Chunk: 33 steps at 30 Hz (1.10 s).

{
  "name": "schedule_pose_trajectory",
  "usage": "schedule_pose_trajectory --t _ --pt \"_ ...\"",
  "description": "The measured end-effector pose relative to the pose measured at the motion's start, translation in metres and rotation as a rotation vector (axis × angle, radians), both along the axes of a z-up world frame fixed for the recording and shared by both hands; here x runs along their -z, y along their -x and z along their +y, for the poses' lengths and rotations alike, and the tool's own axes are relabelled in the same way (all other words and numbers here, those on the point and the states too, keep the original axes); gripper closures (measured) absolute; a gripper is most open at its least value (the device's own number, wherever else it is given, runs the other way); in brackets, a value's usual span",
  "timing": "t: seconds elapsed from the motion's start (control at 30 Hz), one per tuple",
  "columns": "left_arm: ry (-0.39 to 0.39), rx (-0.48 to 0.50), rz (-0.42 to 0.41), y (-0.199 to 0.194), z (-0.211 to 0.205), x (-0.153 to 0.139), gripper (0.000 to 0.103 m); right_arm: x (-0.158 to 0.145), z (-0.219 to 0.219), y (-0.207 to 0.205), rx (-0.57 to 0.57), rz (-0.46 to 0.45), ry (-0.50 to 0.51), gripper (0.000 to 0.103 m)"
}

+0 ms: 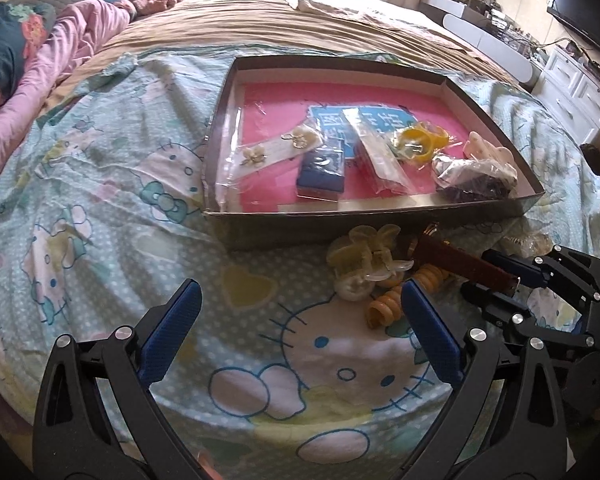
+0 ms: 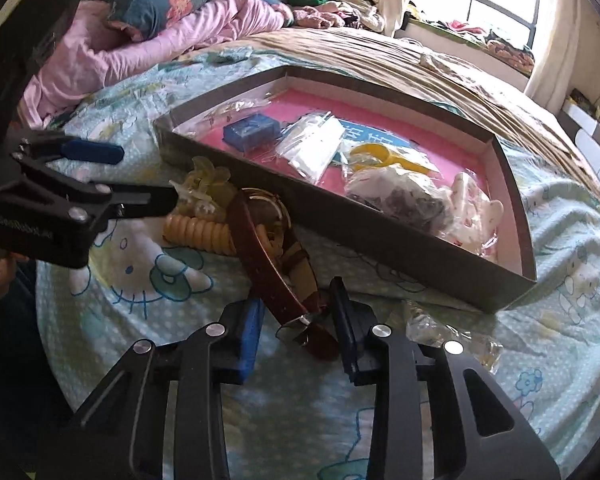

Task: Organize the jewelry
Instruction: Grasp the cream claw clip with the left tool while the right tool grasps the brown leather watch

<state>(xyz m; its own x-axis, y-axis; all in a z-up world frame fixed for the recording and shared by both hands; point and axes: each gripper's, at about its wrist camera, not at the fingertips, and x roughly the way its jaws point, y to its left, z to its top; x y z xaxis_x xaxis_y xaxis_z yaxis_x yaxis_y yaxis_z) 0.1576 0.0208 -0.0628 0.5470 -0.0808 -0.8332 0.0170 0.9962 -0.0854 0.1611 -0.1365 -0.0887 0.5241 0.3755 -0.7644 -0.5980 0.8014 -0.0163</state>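
Bedspread-covered bed (image 1: 100,200): our right tongs (image 2: 296,320) clench the brown leather watch strap (image 2: 268,264), buckle half hidden; left tongs (image 1: 300,300) released at nine o'clock.

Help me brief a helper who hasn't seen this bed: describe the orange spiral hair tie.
Find the shallow cardboard box on the bedspread. In the small pile at its near wall, the orange spiral hair tie lies coiled like phone cord, unlike the pale claw clip and brown strap.

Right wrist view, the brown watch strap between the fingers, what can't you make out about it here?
- Watch strap, right wrist view: whether the right gripper pads actually press it; the strap's end covers the contact.
- Its dial: hidden under the strap loop and orange coil tie.
- Left wrist view: strap end hidden by the right gripper's fingers.
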Motion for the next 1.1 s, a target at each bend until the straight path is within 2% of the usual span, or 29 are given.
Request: schedule_pose_trajectory --t 0.23,0.33,0.53,0.6,0.63,0.7,0.83,1.1 --pt "0.043 0.019 0.01 -0.01 -0.009 0.005 0.01 -0.011 -0.02 0.005 0.021 0.012 -0.052 0.086" --pt "0.056 0.025 0.017 -0.014 -0.013 0.008 0.011 -0.017 -0.029 0.006 0.035 0.013 -0.07 0.086" --pt "0.072 0.033 0.022 -0.02 -0.018 0.012 0.029 -0.028 -0.045 0.011 0.059 0.002 -0.09 0.086" --pt "0.067 0.036 0.02 -0.022 -0.019 0.012 0.045 -0.031 -0.049 0.013 0.062 -0.002 -0.09 0.086" --pt "0.064 0.04 0.019 -0.022 -0.02 0.012 0.049 -0.032 -0.051 0.015 0.065 -0.004 -0.091 0.086" --pt "0.074 0.06 0.013 -0.021 -0.022 0.011 0.063 -0.034 -0.054 0.016 0.067 -0.008 -0.093 0.087" --pt "0.05 0.06 -0.001 -0.015 -0.025 0.007 0.063 -0.04 -0.057 0.019 0.071 -0.018 -0.1 0.087" --pt "0.073 0.028 -0.073 0.001 -0.01 -0.024 0.063 -0.058 -0.06 0.025 0.066 -0.053 -0.12 0.087"
